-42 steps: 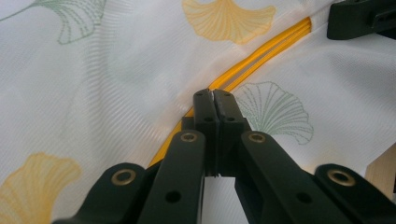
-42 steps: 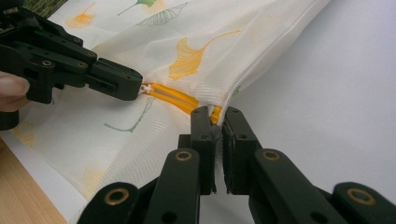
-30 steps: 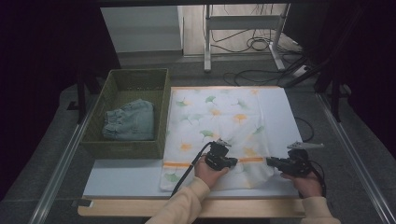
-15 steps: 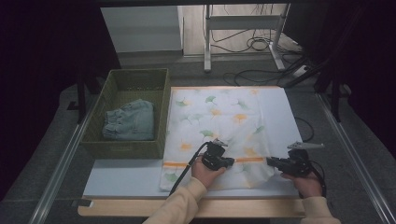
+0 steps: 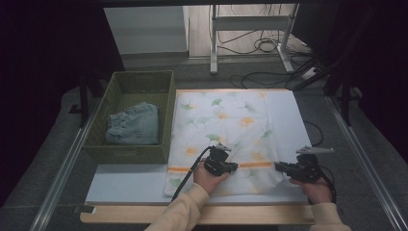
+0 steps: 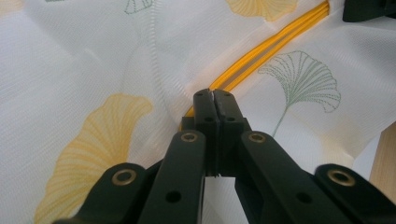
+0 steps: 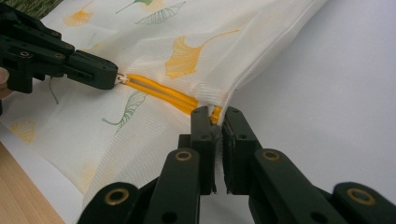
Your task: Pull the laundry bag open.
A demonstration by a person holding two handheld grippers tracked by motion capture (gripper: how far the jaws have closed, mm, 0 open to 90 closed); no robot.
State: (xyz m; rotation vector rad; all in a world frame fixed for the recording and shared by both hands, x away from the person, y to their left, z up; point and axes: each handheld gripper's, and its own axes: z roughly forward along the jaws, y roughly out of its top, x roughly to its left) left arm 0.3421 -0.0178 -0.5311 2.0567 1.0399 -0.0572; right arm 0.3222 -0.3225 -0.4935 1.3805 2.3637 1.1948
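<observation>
**Both grippers pinned on the cloth's zipper line**

I see the left gripper [image 5: 234, 166] clenched on the yellow zipper [image 6: 261, 51] mid-cloth, forearm angled in from below. My right gripper [image 5: 279, 167] pinches the printed cloth [image 5: 231, 120] at its right edge, pointing left, hand low by the table [image 5: 130, 183] front.

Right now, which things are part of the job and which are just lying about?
In the job:
- white leaf-print mesh bag
- its yellow zipper
- left gripper, jaws shut at the zipper
- right gripper, jaws shut on the bag's zipper end

Lying about:
- green basket
- folded denim inside it
- floor cables
</observation>
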